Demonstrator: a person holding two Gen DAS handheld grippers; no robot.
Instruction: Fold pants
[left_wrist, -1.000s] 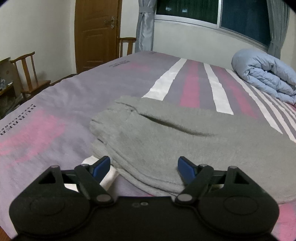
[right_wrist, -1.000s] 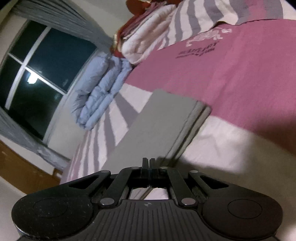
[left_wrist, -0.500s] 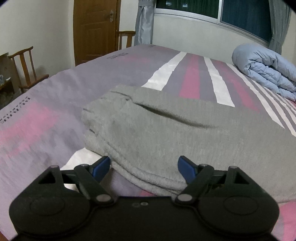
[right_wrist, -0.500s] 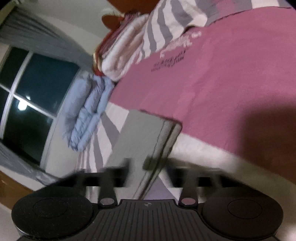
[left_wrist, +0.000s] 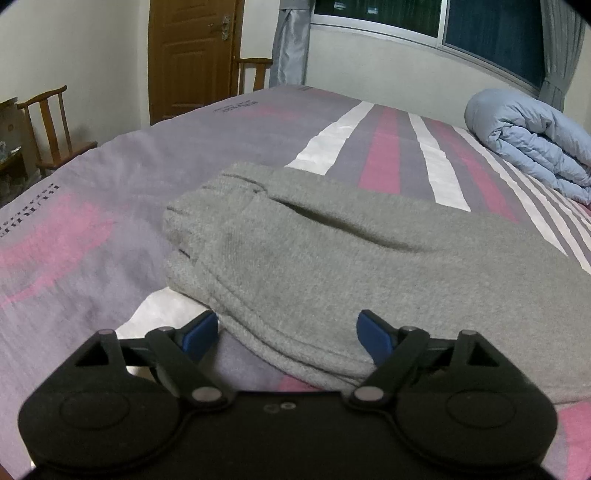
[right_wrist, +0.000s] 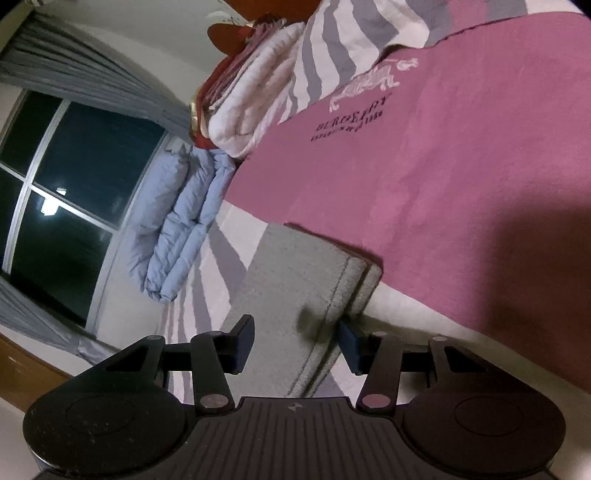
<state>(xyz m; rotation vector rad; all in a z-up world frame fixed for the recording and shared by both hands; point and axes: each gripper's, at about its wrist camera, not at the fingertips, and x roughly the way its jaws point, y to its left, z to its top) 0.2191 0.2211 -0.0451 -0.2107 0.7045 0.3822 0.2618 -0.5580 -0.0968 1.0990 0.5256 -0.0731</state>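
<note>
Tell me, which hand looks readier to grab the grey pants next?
Probably the right. Its tongs, which have just been opening, straddle the hem edge of the grey pants. The left tongs are open too, but the cloth lies slightly beyond their tips.

The right tool (right_wrist: 295, 341) has just been opening; its jaws now stand apart with the folded grey pants (right_wrist: 295, 280) between them, pads not pressing. The pants lie on the pink bedspread (right_wrist: 443, 166). At ten o'clock, a folded blue quilt (right_wrist: 181, 214) sits below the window (right_wrist: 66, 184).
</note>
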